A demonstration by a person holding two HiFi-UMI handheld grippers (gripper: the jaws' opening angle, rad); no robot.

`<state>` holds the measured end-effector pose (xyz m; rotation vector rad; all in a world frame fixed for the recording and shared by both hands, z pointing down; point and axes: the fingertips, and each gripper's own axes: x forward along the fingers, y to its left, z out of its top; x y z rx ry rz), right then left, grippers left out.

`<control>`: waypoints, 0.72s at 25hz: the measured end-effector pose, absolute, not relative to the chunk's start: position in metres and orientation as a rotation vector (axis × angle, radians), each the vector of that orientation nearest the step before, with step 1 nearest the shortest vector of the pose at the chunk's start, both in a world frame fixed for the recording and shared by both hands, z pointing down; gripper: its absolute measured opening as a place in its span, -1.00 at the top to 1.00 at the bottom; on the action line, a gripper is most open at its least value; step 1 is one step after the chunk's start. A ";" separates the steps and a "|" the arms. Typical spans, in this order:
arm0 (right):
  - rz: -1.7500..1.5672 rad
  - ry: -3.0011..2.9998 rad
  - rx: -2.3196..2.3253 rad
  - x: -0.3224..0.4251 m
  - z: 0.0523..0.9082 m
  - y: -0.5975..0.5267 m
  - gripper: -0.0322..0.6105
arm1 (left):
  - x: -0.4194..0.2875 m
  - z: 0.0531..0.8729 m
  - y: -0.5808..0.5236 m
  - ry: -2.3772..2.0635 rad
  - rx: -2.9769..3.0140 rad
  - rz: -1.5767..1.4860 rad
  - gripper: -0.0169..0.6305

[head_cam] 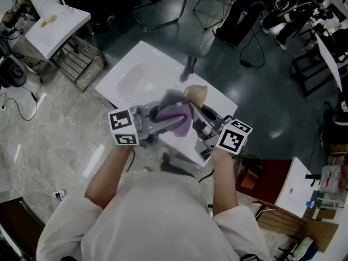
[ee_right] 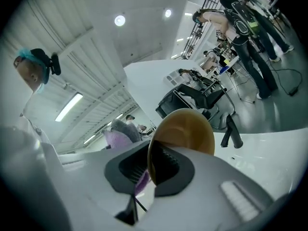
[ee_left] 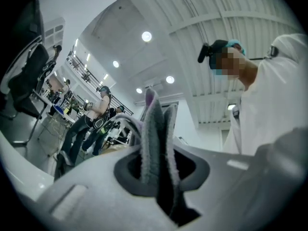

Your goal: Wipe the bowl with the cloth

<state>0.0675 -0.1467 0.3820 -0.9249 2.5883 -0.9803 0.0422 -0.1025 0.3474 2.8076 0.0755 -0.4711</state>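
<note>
Above the white worktop [head_cam: 136,75], the person is holding both of the task's things up in the air, close to the chest. The left claw [ee_left: 159,170] is clamping down on a folded bunch of the grey-and-purple cloth [ee_left: 155,129], whose pile is standing up between the pads. The right claw [ee_right: 153,170] is pinching the rim of the tan bowl [ee_right: 185,129], its jaws nearly together with only the thin wall between them, and is holding the bowl tilted on edge. In the head view the cloth is lying against the bowl and covering much of its near side, so the wiping itself seems to be under way rather than waiting to begin. How much of the bowl's surface is wiped I cannot tell; no dirt is showing. What is remaining, by my reckoning, is finishing the rub round the bowl and setting both things down.
</note>
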 end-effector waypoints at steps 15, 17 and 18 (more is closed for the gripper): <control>-0.868 3.175 -0.759 0.042 0.425 -0.088 0.84 | 0.066 0.351 -0.112 0.001 3.085 -0.097 0.77; -0.862 3.203 -0.701 0.040 0.426 -0.079 0.83 | 0.066 0.355 -0.115 -0.021 3.091 -0.074 0.77; -0.858 3.217 -0.672 0.039 0.428 -0.075 0.82 | 0.066 0.358 -0.116 -0.034 3.092 -0.060 0.77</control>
